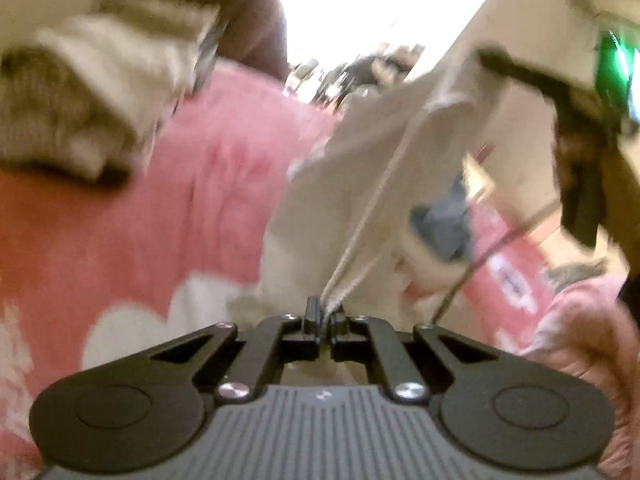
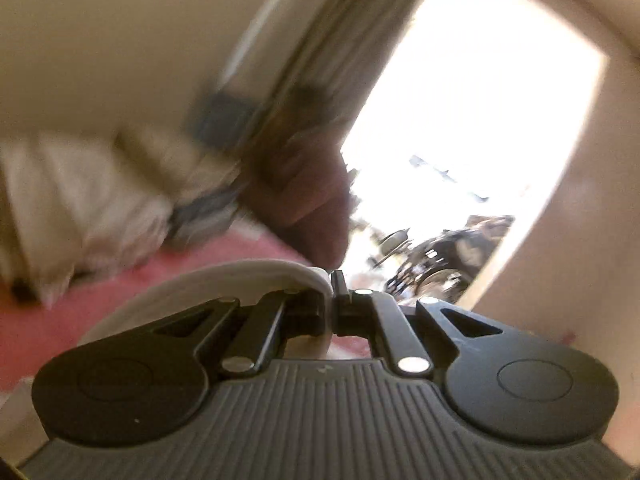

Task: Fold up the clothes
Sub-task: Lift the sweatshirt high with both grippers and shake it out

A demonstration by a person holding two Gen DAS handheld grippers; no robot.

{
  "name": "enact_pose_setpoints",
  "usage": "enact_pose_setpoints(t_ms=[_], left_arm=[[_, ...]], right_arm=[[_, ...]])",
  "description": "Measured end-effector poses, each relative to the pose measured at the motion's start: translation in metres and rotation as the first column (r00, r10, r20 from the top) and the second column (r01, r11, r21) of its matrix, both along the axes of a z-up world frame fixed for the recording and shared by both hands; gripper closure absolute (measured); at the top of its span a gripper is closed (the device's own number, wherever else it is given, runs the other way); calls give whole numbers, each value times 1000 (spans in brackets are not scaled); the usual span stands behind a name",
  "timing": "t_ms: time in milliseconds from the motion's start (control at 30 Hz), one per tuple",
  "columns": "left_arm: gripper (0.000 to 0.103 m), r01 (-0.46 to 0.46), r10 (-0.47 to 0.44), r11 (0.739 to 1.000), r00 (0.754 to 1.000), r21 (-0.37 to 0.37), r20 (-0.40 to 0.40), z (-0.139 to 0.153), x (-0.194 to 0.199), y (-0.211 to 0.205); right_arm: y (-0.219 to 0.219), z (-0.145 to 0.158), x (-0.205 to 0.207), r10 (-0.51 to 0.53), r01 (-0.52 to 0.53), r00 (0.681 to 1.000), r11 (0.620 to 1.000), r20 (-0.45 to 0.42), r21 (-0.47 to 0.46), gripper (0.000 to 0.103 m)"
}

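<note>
While both views are blurring w/ motion, the left wrist cam is giving the most info: left gripper (image 1: 325, 312) is sitting w/ fingers pressed together, pinching a hemmed edge of a white garment (image 1: 360, 168). Cloth is rising up and away from the fingertips, hanging stretched toward the upper right, where the right gripper (image 1: 496, 62) is showing as a dark blurred shape at the garment's far corner; can't tell from here how its jaws are standing. Pink blanket w/ white patches (image 1: 168, 208) is lying under and behind the garment. A beige/grey pile of cloth (image 1: 80, 92) is sitting on the blanket at upper left, well apart from the garment. Something blue (image 1: 444, 224) is showing just right of the hanging cloth, too blurred to ID.

Right wrist cam is showing what the left isn't: right gripper (image 2: 332, 282) close up, fingers closed tight on a folded white garment edge (image 2: 240, 276), which is curving off to the left over the left finger. Bright window or doorway (image 2: 460, 100) is filling the upper right, a curtain (image 2: 320, 60) hanging beside it. Pink blanket (image 2: 120, 280) and the pale pile (image 2: 80, 200) are sitting at left, blurred. Left gripper isn't showing here.
</note>
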State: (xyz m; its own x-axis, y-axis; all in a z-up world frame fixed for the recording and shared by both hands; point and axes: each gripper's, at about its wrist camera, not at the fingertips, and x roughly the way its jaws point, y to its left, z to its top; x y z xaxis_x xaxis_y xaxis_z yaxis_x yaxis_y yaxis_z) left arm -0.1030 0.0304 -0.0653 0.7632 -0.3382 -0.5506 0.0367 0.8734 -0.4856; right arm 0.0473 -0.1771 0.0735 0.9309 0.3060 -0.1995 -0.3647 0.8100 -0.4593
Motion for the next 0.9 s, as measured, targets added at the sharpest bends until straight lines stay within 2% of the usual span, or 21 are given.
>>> enact_pose_setpoints(t_ms=[167, 400, 467, 567, 700, 900], left_arm=[[98, -11, 8, 1000, 982, 15, 191, 75, -24, 12], [98, -72, 46, 996, 914, 49, 404, 192, -34, 28], [98, -97, 54, 993, 885, 69, 462, 225, -38, 30], [98, -130, 53, 986, 828, 101, 558, 273, -57, 29], [98, -125, 23, 986, 763, 112, 646, 325, -88, 31], [98, -109, -38, 981, 696, 157, 717, 372, -138, 25]], right_arm=[[-59, 72, -38, -74, 66, 996, 986, 44, 153, 101], [-93, 158, -89, -121, 80, 979, 967, 162, 240, 101], [-100, 181, -103, -130, 76, 971, 964, 201, 255, 101], [-104, 212, -126, -136, 61, 953, 962, 270, 268, 101], [-113, 245, -156, -134, 31, 927, 958, 349, 284, 101], [-134, 263, -198, -117, -19, 896, 953, 428, 301, 101]])
